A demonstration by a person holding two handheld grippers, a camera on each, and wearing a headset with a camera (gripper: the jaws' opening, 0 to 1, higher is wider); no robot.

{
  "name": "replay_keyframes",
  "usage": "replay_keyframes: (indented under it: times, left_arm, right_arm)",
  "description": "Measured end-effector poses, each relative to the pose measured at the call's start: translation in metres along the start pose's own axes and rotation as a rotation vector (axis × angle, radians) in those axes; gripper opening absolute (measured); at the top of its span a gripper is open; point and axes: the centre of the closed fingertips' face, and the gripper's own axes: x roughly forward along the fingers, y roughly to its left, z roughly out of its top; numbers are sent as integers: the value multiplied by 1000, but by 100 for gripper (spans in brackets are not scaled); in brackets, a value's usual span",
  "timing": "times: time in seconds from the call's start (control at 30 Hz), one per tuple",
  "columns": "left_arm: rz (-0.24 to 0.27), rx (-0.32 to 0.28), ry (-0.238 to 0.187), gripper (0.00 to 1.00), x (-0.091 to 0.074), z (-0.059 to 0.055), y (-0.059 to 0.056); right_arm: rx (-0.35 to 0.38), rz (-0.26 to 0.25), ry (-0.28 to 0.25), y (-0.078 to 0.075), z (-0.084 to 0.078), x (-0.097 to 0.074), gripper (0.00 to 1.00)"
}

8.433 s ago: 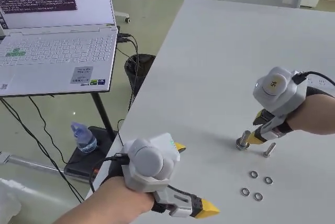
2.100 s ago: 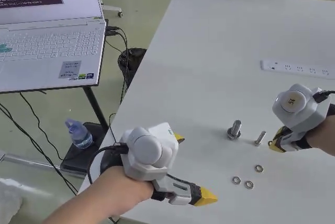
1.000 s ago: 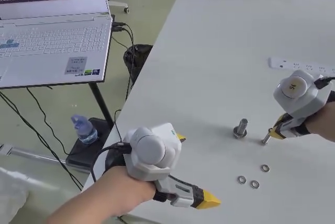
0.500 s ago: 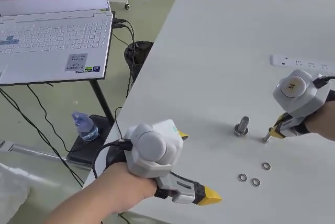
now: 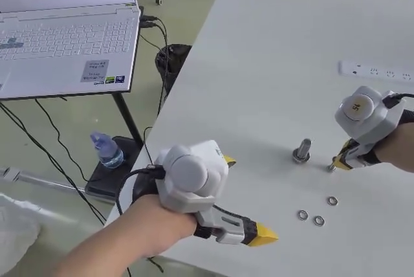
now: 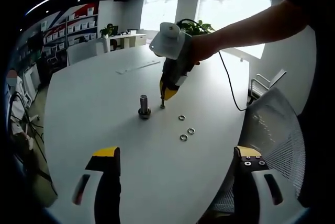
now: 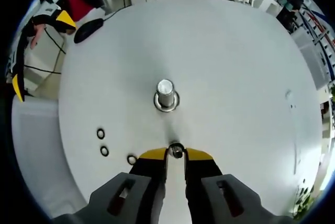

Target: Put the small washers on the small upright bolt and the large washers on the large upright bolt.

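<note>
Clamping the small bolt point(image 7: 177, 150) near its top end with the right gripper point(image 7: 177, 154), yellow-tipped jaws drawn in against it. Holding it upright on the white table point(image 5: 278, 63), just right of the large bolt point(image 5: 301, 151) in the head view. Showing as a slim grey metal pin with a shiny round top, its lower part hidden by the jaws in the right gripper view. Standing beside it, clear of the gripper: the thicker silver bolt, head down, flat shank end up. Lying loose on the table nearer the person: three small ring washers point(image 5: 319, 221), two close together and one a little apart, none touching either bolt. Hovering over the table's near edge: the left gripper point(image 5: 262, 235), jaws spread wide, gripping nothing. Lying farther back on the table: a white power strip point(image 5: 378, 71).
</note>
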Motion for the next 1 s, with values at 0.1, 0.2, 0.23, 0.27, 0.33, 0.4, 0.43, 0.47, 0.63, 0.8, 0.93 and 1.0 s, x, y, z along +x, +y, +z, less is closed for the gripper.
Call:
replay_keyframes:
  times: [0.1, 0.2, 0.23, 0.27, 0.33, 0.4, 0.43, 0.47, 0.63, 0.8, 0.93, 1.0]
  left_arm:
    - [1, -1, 2, 89, 0, -1, 1]
    - [3, -6, 1, 89, 0, -1, 2]
    - [5, -5, 0, 89, 0, -1, 2]
    - [5, -7, -2, 89, 0, -1, 3]
    - [4, -7, -2, 89, 1, -1, 3]
    - [4, -6, -1, 89, 1, -1, 3]
    - [3, -6, -1, 89, 1, -1, 3]
    - [3, -7, -2, 89, 1, -1, 3]
    - [3, -6, -2, 88, 2, 0, 4]
    - [5, -9, -5, 88, 1, 1, 6]
    - [6, -8, -7, 88, 0, 2, 6]
    - [6, -7, -6, 88, 0, 1, 7]
  right_arm:
    - [4, 1, 0, 0, -1, 3, 13]
    - [11, 3, 0, 0, -3, 8, 13]
    - [13, 5, 1, 0, -4, 9, 13]
    - [13, 5, 3, 0, -5, 11, 13]
    - [19, 7, 7, 0, -7, 14, 13]
    - [17, 10, 6, 1, -7, 17, 13]
    - [17, 10, 7, 1, -8, 18, 13]
    - [15, 10, 8, 2, -8, 19, 13]
    - [10, 10, 10, 3, -9, 23, 13]
    - [-8, 0, 5, 2, -9, 26, 13]
    - [-7, 1, 11, 4, -11, 30, 13]
    - [0, 2, 6, 3, -10, 29, 13]
